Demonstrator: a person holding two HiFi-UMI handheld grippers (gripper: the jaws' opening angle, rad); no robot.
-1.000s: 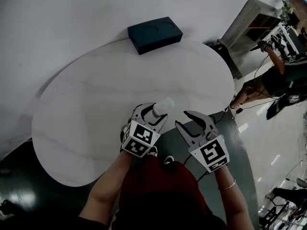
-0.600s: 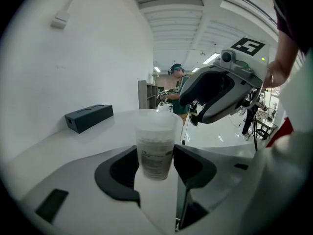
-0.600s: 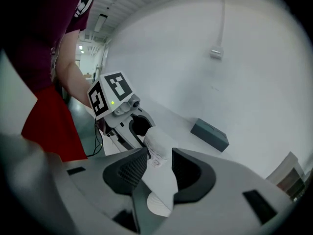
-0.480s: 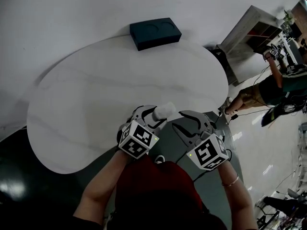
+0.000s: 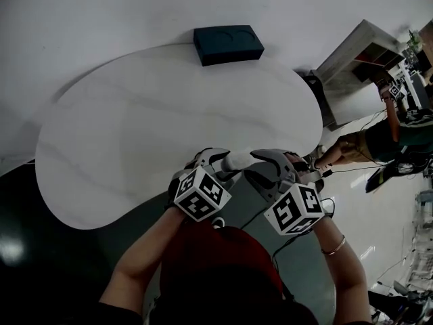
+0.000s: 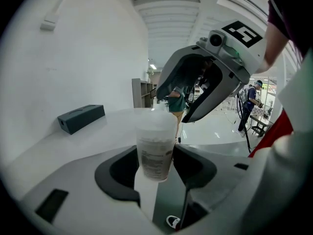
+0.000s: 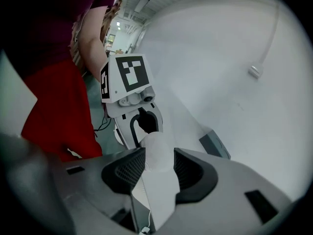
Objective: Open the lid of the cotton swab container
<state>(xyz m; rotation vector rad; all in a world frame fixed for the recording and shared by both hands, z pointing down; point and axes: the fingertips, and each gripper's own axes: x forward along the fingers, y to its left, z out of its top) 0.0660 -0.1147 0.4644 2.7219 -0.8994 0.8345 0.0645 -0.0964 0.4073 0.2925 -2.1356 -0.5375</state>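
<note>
Translucent container point(image 6: 155, 143) clamped in left tongs point(image 6: 156, 163); right tongs point(image 7: 157, 169) opening around lid point(image 7: 156, 148).

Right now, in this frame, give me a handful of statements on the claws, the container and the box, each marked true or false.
1. The left claw is clamped on the cotton swab container. True.
2. The dark box sits at the near edge of the table, next to the claws. False: it lies at the far edge, by the wall.
3. The right claw rests on the table, well away from the container. False: the container's top end stands between its jaws, which are opening.
4. The two claws meet at the table's near edge. True.
</note>
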